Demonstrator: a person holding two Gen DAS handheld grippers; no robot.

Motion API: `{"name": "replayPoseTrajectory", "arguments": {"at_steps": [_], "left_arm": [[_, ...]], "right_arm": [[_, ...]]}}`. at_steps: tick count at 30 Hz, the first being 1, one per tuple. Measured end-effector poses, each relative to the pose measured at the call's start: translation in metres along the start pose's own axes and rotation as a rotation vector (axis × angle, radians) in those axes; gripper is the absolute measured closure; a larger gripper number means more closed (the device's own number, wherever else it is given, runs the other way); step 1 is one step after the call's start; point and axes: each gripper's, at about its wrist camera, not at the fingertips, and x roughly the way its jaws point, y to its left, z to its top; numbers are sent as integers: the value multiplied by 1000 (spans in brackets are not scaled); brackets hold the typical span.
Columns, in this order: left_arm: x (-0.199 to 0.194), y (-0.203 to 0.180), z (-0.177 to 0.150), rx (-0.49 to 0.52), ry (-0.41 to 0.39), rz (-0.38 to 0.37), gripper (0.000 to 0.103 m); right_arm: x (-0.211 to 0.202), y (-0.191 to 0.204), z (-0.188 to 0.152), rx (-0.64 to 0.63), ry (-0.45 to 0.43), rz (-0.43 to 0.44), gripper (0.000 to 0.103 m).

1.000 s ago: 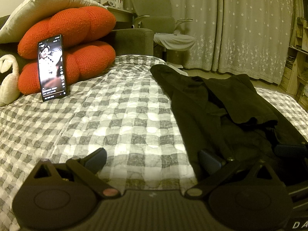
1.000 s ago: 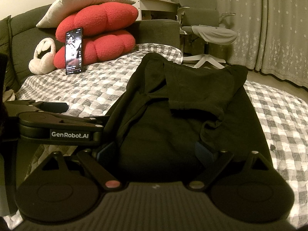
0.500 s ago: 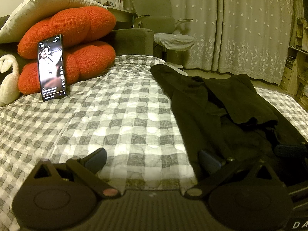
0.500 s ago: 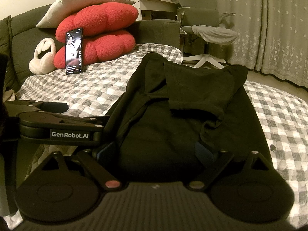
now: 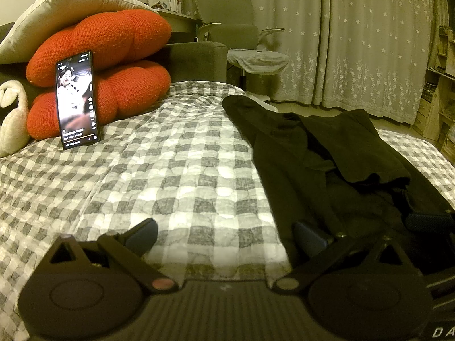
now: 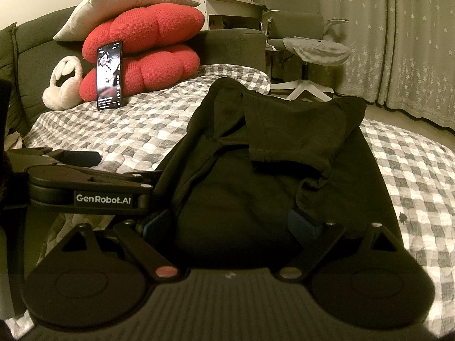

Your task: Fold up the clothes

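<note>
A black garment [image 6: 256,187] lies flat on the grey-and-white checked quilt [image 6: 148,130], one sleeve [image 6: 287,130] folded across its front. My right gripper [image 6: 229,223] hovers over its near hem, fingers wide apart, with cloth below them and nothing pinched. The left gripper's housing [image 6: 85,182] sits just left of the garment. In the left wrist view my left gripper [image 5: 226,238] is open over the quilt. Its right finger [image 5: 310,240] is at the black garment's [image 5: 327,170] left edge. A right gripper fingertip [image 5: 429,223] shows at the far right.
A lit phone [image 5: 76,99] leans on two stacked red cushions [image 5: 113,65] under a white pillow [image 5: 65,11]. White fluffy earmuffs [image 6: 62,85] lie at the sofa back. An office chair [image 6: 307,45], curtains [image 5: 369,42] and shelves [image 5: 438,93] stand beyond the bed.
</note>
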Motion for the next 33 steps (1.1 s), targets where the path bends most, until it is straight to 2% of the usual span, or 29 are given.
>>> {"name": "replayPoseTrajectory", "arguments": {"at_steps": [33], "left_arm": [[0,0,0,1,1,-2,0]], "right_arm": [[-1,0,0,0,1,4,10]]}}
